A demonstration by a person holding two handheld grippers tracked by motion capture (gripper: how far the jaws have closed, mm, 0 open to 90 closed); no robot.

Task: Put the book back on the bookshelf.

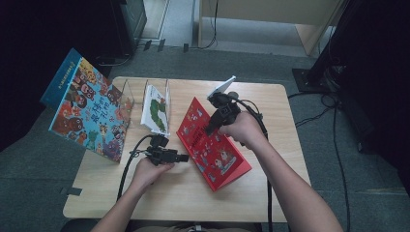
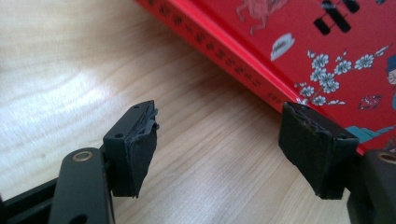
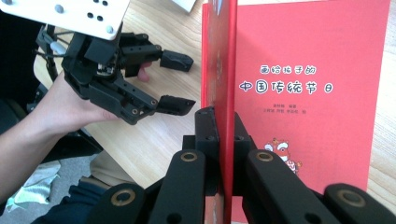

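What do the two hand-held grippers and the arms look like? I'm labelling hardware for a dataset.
Both are black, jointed metal frames. The left hand-held gripper has worn black pads on its fingertips and trails a black cable. The right hand-held gripper carries a pale three-cornered plate with holes. The forearms are bare, with no sleeves.

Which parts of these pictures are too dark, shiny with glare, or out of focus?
High view: the corners fall into near black; the pale wooden table is evenly lit. Left gripper view: soft glare whitens the wood at the left, and the red hardcover picture book is blurred behind sharp jaws. Right gripper view: the nearest black links at the bottom are soft; the book's printed title is crisp.
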